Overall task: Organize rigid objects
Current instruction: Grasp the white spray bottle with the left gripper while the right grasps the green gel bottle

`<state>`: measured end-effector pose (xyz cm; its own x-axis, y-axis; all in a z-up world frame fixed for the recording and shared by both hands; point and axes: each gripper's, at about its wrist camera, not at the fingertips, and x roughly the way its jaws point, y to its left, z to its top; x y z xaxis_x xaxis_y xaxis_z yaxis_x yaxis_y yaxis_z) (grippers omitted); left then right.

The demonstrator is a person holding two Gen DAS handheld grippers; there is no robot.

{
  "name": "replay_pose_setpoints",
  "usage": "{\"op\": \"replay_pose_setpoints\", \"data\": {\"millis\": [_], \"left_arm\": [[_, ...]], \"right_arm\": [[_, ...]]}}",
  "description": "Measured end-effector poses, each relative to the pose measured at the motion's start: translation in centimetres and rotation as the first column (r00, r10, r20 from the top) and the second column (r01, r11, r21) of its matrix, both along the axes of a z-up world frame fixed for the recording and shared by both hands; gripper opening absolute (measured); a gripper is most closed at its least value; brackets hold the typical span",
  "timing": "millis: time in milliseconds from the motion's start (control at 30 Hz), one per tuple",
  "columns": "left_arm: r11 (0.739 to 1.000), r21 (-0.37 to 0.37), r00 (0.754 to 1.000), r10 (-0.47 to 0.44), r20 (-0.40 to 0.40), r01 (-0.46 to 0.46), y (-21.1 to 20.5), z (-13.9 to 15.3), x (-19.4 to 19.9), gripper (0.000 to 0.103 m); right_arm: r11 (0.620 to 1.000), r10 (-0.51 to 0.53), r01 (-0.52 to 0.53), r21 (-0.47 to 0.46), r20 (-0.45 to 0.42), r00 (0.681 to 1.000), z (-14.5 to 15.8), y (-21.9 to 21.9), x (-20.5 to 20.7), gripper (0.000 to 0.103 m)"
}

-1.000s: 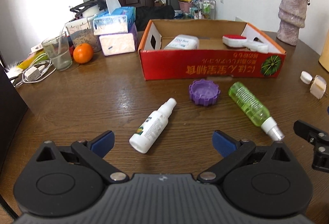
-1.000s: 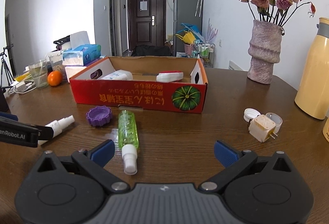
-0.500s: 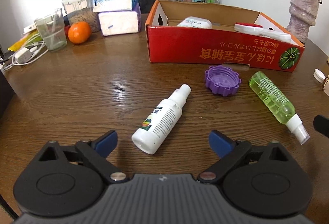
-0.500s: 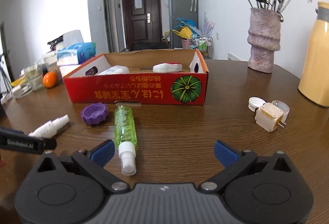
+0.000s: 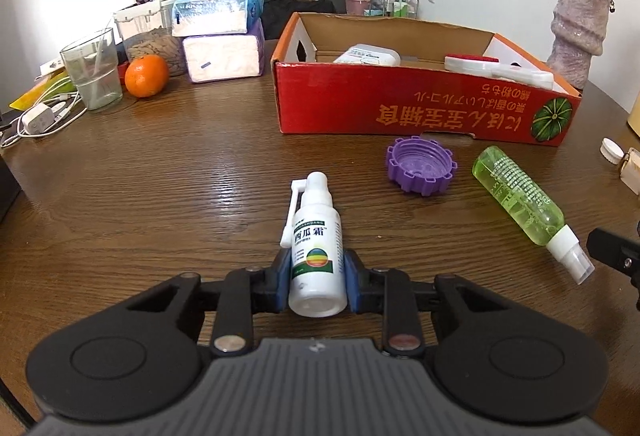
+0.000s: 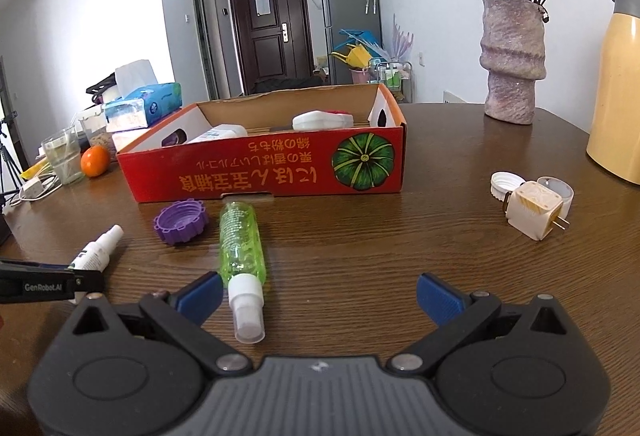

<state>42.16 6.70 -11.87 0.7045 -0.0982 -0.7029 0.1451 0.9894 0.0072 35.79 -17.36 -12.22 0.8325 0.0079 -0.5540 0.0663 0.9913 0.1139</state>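
My left gripper (image 5: pixel 317 278) is shut on a white spray bottle (image 5: pixel 316 248) that lies on the wooden table, both blue pads pressing its sides near the base. A green spray bottle (image 5: pixel 520 195) and a purple lid (image 5: pixel 420 165) lie to its right, in front of the red cardboard box (image 5: pixel 400 107). In the right wrist view my right gripper (image 6: pixel 318 294) stands open; the green spray bottle's (image 6: pixel 242 244) white cap lies just inside its left finger, untouched. The left gripper (image 6: pixel 48 282) shows at that view's left edge, holding the white bottle (image 6: pixel 98 250).
The red box (image 6: pixel 260 171) holds a white bottle and a white-and-red item. A plug adapter (image 6: pixel 534 209) and two white caps lie at the right. A vase (image 6: pixel 512 59) and a yellow flask (image 6: pixel 618 83) stand behind. An orange (image 5: pixel 146 75), a glass and tissue packs crowd the left.
The left gripper's jaws have closed from wide open onto the white spray bottle, which turned to lie straight along the fingers. The right gripper has sunk slightly towards the green bottle and stays open.
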Motion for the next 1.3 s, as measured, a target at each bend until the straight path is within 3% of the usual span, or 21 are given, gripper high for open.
{"op": "replay_pose_setpoints", "data": {"millis": [300, 500, 667, 767, 800, 900, 1300], "left_arm": [[1.0, -0.009, 0.999, 0.01, 0.053, -0.01, 0.2, 0.9, -1.0, 0.028], [1.0, -0.017, 0.998, 0.018, 0.066, -0.017, 0.4, 1.2, -1.2, 0.028], [0.999, -0.021, 0.998, 0.027, 0.061, -0.026, 0.6, 1.1, -1.1, 0.028], [0.999, -0.021, 0.998, 0.029, 0.063, -0.028, 0.6, 1.2, -1.2, 0.028], [0.999, -0.021, 0.997, 0.03, 0.064, -0.029, 0.7, 1.2, -1.2, 0.028], [0.999, -0.02, 0.997, 0.034, 0.066, -0.033, 0.7, 1.2, -1.2, 0.028], [0.999, -0.007, 0.996, 0.049, 0.075, -0.049, 0.5, 1.1, -1.2, 0.028]], "right_arm": [[0.999, 0.036, -0.036, -0.025, -0.001, 0.999, -0.5, 1.2, 1.1, 0.103], [0.993, 0.066, -0.063, -0.101, 0.023, 0.998, -0.6, 2.9, 2.8, 0.102], [0.987, 0.107, -0.109, -0.114, -0.028, 0.994, -1.2, 3.9, 5.1, 0.09], [0.986, 0.126, -0.13, -0.105, -0.041, 0.991, -1.4, 4.3, 5.9, 0.078], [0.986, 0.13, -0.134, -0.103, -0.043, 0.991, -1.4, 4.4, 6.2, 0.07], [0.984, 0.161, -0.165, -0.074, -0.053, 0.986, -1.6, 4.6, 6.4, 0.031], [0.988, 0.154, -0.154, -0.029, 0.009, 0.988, -0.8, 3.9, 4.7, 0.031]]}}
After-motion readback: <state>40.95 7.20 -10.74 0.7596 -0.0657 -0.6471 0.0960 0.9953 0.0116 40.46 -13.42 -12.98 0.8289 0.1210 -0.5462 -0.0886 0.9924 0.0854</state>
